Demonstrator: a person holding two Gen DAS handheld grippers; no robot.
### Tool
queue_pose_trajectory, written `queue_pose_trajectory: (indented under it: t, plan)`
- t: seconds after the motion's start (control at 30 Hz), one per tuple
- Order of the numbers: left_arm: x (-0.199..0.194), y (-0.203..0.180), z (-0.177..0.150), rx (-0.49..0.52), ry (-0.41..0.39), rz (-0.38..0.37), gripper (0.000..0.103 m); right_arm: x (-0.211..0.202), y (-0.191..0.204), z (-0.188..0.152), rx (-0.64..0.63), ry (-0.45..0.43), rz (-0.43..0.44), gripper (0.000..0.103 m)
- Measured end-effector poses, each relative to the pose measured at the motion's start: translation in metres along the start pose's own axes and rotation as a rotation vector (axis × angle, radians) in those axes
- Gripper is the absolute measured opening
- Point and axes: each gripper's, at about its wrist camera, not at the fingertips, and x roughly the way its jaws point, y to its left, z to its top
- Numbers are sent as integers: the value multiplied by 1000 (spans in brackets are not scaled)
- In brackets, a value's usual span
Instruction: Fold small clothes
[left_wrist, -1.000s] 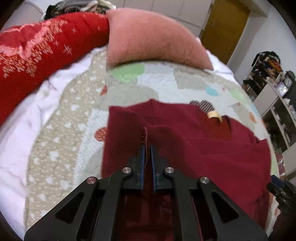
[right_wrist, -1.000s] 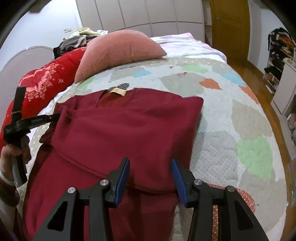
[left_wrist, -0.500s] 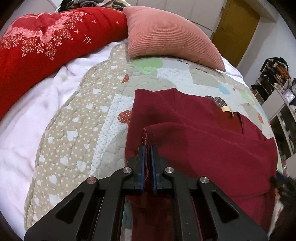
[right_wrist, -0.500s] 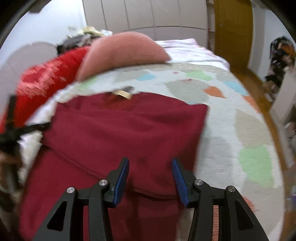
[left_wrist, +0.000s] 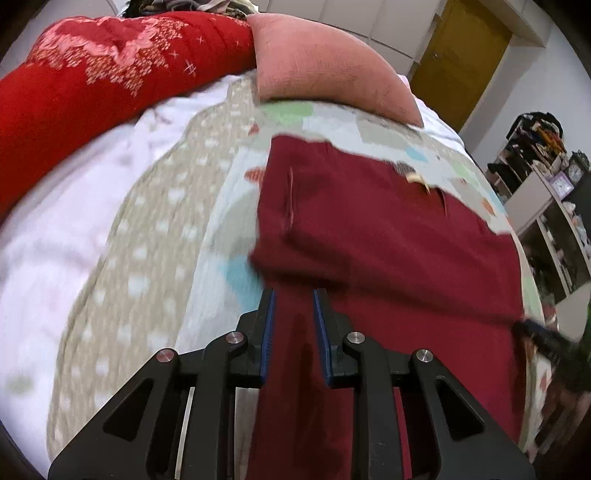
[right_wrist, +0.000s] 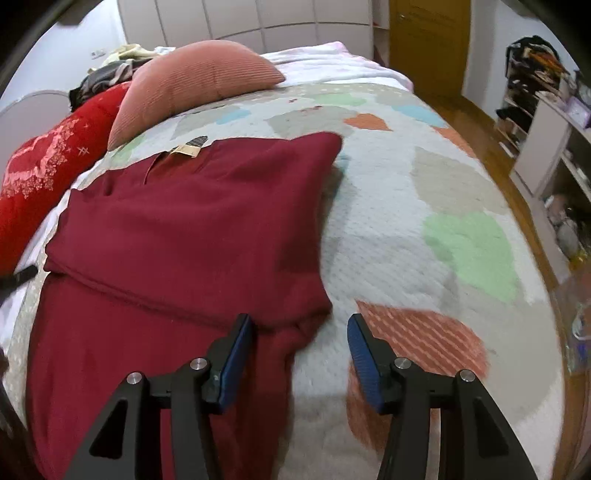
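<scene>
A dark red garment (right_wrist: 184, 236) lies on the quilted bed cover, with its upper part folded down over the lower part and a tan neck label (right_wrist: 186, 149) at the far edge. It also shows in the left wrist view (left_wrist: 388, 243). My left gripper (left_wrist: 293, 295) is open, empty, low over the garment's left side just behind the folded edge. My right gripper (right_wrist: 299, 325) is wide open and empty over the garment's right edge, its left finger above cloth, its right finger above the quilt.
A pink corduroy pillow (right_wrist: 199, 85) and a red patterned blanket (left_wrist: 92, 81) lie at the head of the bed. The patchwork quilt (right_wrist: 443, 206) covers the bed. Shelves with clutter (right_wrist: 554, 122) stand to the right, beside the wooden floor.
My left gripper has opened and let go of the sleeve edge, which now lies flat on the garment, and has drawn back. My right gripper has shifted right to the garment's edge.
</scene>
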Motion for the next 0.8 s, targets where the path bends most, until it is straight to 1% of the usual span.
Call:
queue_pose_trajectory:
  t: [0.1,0.17,0.2,0.23,0.27,0.3,0.33,0.37,0.4,0.43,0.47,0.53,0.57,0.6,0.7,0.8]
  plan:
    - [-14,-1,-26,30,10,-1,31,-30,1,-15,-50,-36,-38,51]
    - [-22,-1,-41,54,21,2,31,-44,-3,-27,-51,-44,-19,52]
    - [-25,-1,-47,61,26,3,31,-52,-6,-36,-37,-47,4,55]
    - [-29,-1,-54,65,32,1,31,-59,-9,-46,-20,-43,40,60]
    - [-32,0,-61,65,40,-2,31,-63,-10,-57,-7,-34,78,62]
    - [-34,0,-66,62,47,-2,31,-65,-11,-70,7,-21,125,63]
    - [-34,1,-72,58,59,-3,34,-65,-11,-80,17,-9,153,63]
    - [-34,2,-78,56,73,-4,35,-64,-9,-89,24,4,171,63]
    - [-34,2,-83,54,81,-5,39,-59,-7,-98,29,15,179,63]
    - [-34,2,-89,50,86,2,40,-56,-5,-105,29,26,180,62]
    - [-34,3,-94,48,88,10,40,-53,-1,-110,16,34,177,58]
    - [-37,5,-101,36,94,12,40,-54,14,-118,-70,-16,139,24]
    - [-39,6,-103,29,92,6,40,-55,19,-119,-99,-32,124,15]
    - [-42,8,-105,21,89,1,40,-57,21,-120,-114,-40,109,11]
    - [-49,14,-113,15,91,5,40,-57,9,-121,-79,-37,80,11]
    - [-52,20,-119,16,95,6,40,-63,5,-124,-47,-42,106,11]
